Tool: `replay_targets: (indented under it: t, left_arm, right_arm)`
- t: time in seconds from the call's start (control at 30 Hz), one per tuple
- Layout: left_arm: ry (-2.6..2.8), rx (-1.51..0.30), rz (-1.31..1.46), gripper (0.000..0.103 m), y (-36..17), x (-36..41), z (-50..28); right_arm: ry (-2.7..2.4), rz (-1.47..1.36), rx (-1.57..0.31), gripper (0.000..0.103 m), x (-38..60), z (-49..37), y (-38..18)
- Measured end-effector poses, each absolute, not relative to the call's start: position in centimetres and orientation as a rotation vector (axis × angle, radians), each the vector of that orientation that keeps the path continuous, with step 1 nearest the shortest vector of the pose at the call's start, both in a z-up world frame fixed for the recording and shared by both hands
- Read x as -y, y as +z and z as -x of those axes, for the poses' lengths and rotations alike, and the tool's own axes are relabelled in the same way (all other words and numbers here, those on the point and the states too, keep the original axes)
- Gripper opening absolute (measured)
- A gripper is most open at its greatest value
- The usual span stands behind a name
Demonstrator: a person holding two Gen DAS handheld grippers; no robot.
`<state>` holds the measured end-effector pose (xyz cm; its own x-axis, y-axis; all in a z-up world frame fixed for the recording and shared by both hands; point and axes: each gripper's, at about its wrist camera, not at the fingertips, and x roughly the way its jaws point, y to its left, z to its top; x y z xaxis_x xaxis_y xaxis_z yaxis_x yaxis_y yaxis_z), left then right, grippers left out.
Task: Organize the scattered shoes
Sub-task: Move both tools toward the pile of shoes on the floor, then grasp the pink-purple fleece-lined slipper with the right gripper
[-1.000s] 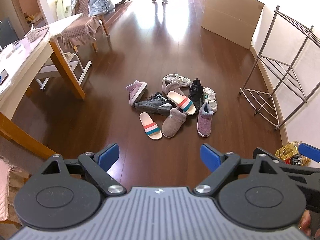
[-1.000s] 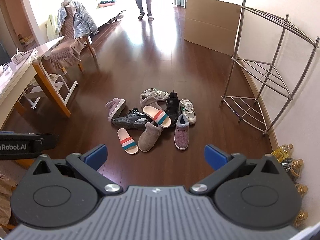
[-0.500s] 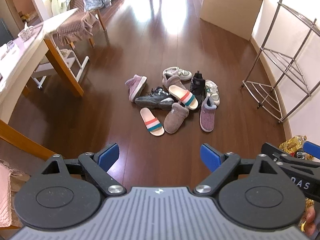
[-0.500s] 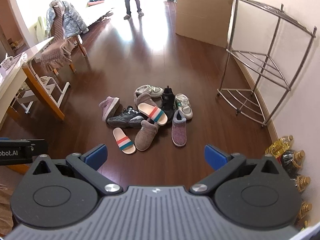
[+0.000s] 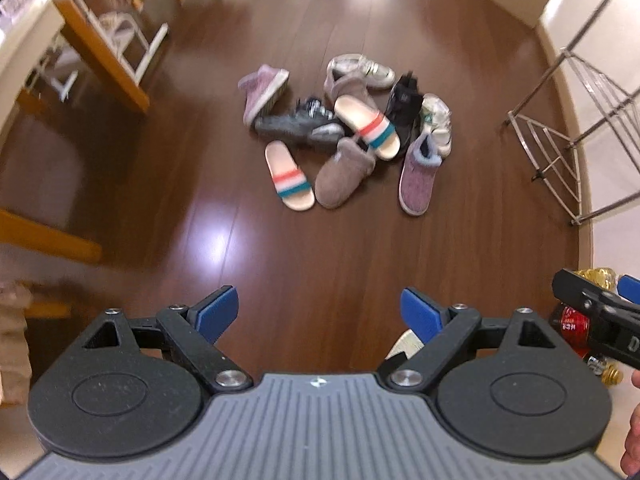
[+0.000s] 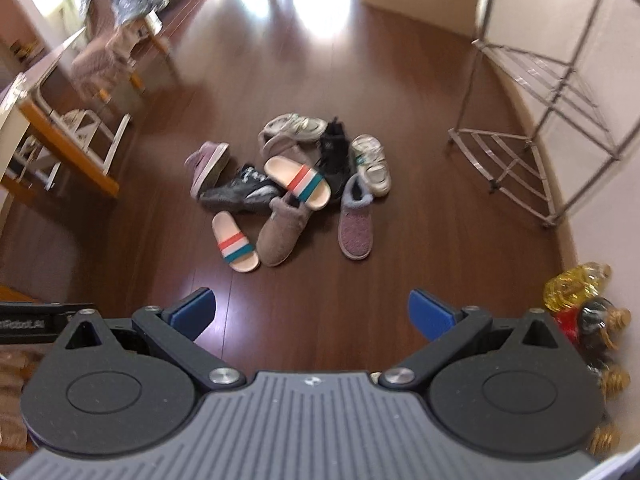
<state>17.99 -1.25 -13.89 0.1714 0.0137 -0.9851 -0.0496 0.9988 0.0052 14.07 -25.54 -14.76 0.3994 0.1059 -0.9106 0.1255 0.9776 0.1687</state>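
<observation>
A heap of shoes lies on the dark wood floor ahead. At its front are a striped slide sandal (image 5: 289, 178) (image 6: 235, 243), a taupe fuzzy boot (image 5: 342, 174) (image 6: 281, 232) and a purple knit slipper (image 5: 419, 176) (image 6: 355, 227). Behind them lie a second striped slide (image 5: 367, 126) (image 6: 299, 181), a dark sneaker (image 5: 300, 126) (image 6: 240, 193), a mauve shoe (image 5: 262, 90) (image 6: 208, 164), a black shoe (image 6: 335, 152) and white sneakers (image 6: 372, 164). My left gripper (image 5: 320, 316) and right gripper (image 6: 312, 314) both hang open and empty, well short of the heap.
A metal wire shoe rack (image 5: 568, 132) (image 6: 532, 116) stands against the right wall. A wooden table leg (image 5: 104, 56) and a white stool (image 6: 80, 136) are at the left. Oil bottles (image 6: 580, 304) sit on the floor at the right. The right gripper's arm (image 5: 596, 320) shows in the left wrist view.
Both cameras have tilted down and moved toward the shoe heap, which now looks larger and nearer. Both grippers stayed open.
</observation>
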Motion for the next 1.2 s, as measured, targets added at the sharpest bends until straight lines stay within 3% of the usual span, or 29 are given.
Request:
replay_targets:
  t: [0.37,0.63,1.03,1.2]
  left_arm:
    - [0.020,-1.455,0.005,0.090,-21.1,-0.8,-23.6]
    - [-0.153,-1.410,-0.176,0.094,-30.3,-0.5,-29.0]
    - [-0.246,-1.331,-0.200,0.094,-48.7,1.6,-33.5]
    - [-0.320,-1.257,-0.251,0.094,-52.3,2.7,-34.7]
  right_arm:
    - [-0.057,-0.208,-1.259,0.099,24.9,-21.2,-23.3]
    - [-0.171,-0.316,-1.274,0.100,24.0,-25.6,-31.1]
    - [-0.157,-0.294,-1.077,0.102,24.9,-30.5,-44.4]
    - [-0.121,-0.251,-0.975,0.101,25.7,-32.6,-49.3]
